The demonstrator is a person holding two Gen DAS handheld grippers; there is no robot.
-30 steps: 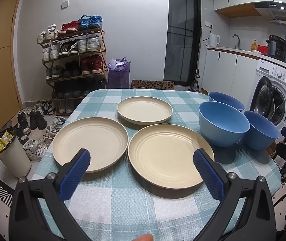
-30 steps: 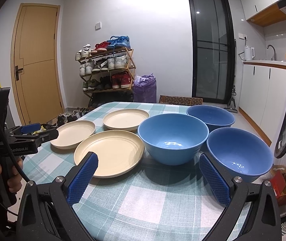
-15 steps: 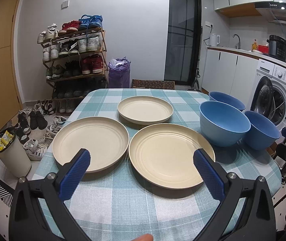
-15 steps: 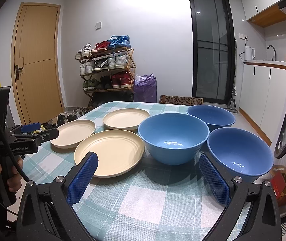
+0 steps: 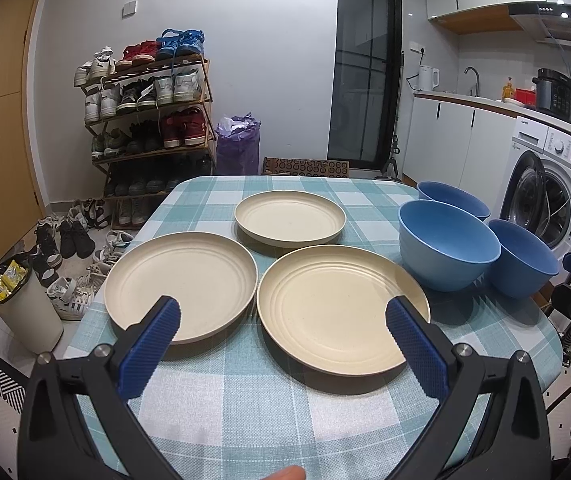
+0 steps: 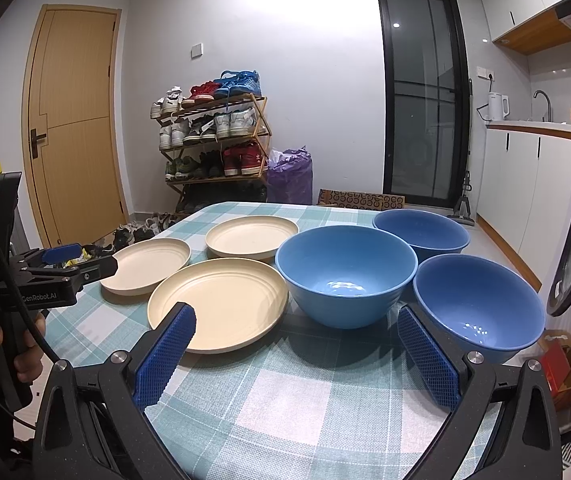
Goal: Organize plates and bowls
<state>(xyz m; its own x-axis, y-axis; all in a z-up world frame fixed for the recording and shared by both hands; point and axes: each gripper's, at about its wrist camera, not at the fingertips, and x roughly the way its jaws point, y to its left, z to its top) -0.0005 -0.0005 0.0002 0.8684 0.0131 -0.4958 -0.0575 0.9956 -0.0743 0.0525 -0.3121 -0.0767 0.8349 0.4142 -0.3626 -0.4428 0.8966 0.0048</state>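
Apparently light, stiff plates (image 5: 343, 308) near table (image 5: 269, 408) front edge; pinch rims. Left gripper (image 5: 283, 322), right gripper (image 6: 295, 344): jaws spread, empty.

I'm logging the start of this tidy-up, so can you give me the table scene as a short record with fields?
surface: table with a teal checked cloth
plates: three cream plates, each lying flat and separate, none stacked
bowls: three blue bowls, upright, empty, none nested
left tongs: open, holding nothing, facing the plates
right tongs: open, holding nothing, facing the bowls
progress: nothing gathered yet
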